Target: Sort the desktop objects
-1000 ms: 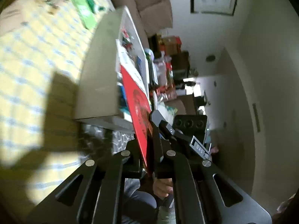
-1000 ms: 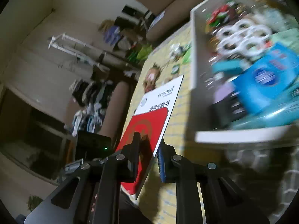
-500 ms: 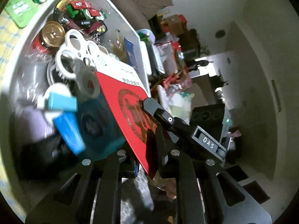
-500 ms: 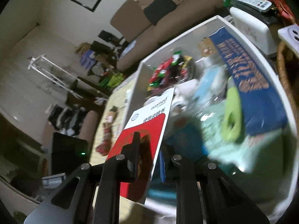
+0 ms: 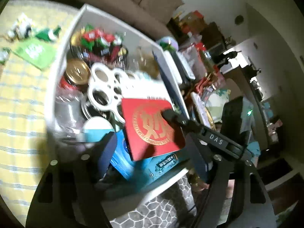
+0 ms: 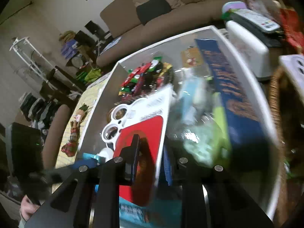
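Right hand-held gripper (image 6: 150, 163) astride red booklet (image 6: 140, 152), contact blurred.

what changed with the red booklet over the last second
The red and white booklet was carried from outside the white storage bin to lie over its contents. The left gripper let go, jaws now wide; the right gripper remains clamped on it. The bin's clutter stayed put.

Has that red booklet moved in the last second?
Yes. The red booklet was held outside the white bin, beside its wall; now it lies inside the bin on a blue box.
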{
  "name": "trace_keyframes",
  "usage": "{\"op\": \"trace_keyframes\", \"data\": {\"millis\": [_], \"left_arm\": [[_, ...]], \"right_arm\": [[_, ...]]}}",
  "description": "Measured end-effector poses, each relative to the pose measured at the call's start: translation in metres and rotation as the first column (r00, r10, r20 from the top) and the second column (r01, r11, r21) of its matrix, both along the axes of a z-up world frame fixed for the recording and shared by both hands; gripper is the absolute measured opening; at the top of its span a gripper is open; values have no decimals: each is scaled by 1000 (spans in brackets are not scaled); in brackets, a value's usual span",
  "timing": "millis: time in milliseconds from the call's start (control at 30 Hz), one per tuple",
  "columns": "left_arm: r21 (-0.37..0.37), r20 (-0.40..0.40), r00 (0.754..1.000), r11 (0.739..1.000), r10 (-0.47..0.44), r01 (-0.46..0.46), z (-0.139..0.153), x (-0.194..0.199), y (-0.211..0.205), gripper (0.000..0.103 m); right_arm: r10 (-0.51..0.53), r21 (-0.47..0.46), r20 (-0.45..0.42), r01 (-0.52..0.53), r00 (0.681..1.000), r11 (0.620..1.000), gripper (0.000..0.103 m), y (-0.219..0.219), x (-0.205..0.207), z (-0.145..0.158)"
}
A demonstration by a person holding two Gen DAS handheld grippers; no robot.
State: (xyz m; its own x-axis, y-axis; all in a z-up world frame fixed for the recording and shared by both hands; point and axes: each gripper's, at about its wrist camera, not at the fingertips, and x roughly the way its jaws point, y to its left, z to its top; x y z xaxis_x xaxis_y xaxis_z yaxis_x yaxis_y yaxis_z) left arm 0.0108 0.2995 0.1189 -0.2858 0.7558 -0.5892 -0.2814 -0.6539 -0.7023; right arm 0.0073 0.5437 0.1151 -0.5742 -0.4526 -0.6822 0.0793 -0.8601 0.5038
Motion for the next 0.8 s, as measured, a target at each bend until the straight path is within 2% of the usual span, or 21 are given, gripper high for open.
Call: {"op": "trace_keyframes", "data": {"millis": [33, 100, 267, 300, 433, 467, 567, 667, 733, 800], "left_arm": [[-10, -17, 1000, 1000, 5, -5, 6, 3, -3, 76], [-18, -23, 1000, 1000, 6, -6, 10, 9, -11, 76], [-16, -29, 999, 1000, 13, -14, 15, 22, -25, 77], [-16, -27, 1000, 1000, 9, -9, 16, 24, -24, 77], [-10, -21, 1000, 1000, 9, -9, 17, 28, -29, 78], [-13, -23, 1000, 1000, 9, -9, 18, 28, -30, 78], [-18, -30, 999, 1000, 10, -11, 21, 30, -38, 79], [-22, -34, 999, 1000, 7, -8, 25, 30, -46, 80], [-33, -49, 999, 999, 11, -13, 28, 29, -54, 82], [-38, -68, 997, 999, 29, -31, 31, 27, -66, 90]], "right_arm": [[-5, 11, 8, 5, 1000, 1000, 32, 4, 5, 2], [-16, 23, 2, 16, 1000, 1000, 38, 12, 15, 8], [-33, 55, -7, 33, 999, 998, 38, 18, 28, 21], [-21, 71, 1, 21, 1000, 997, 38, 13, 26, 20], [23, 136, 37, -28, 999, 990, 21, -17, 10, 7], [33, 159, 39, -39, 999, 987, 20, -26, 4, 3], [31, 232, 42, -40, 999, 972, 19, -47, -12, -7], [6, 267, 52, -20, 999, 964, 18, -49, -17, -13], [-8, 278, 53, -7, 999, 960, 19, -45, -14, -9], [-15, 312, 34, 3, 999, 950, 21, -42, -4, 1]]}}
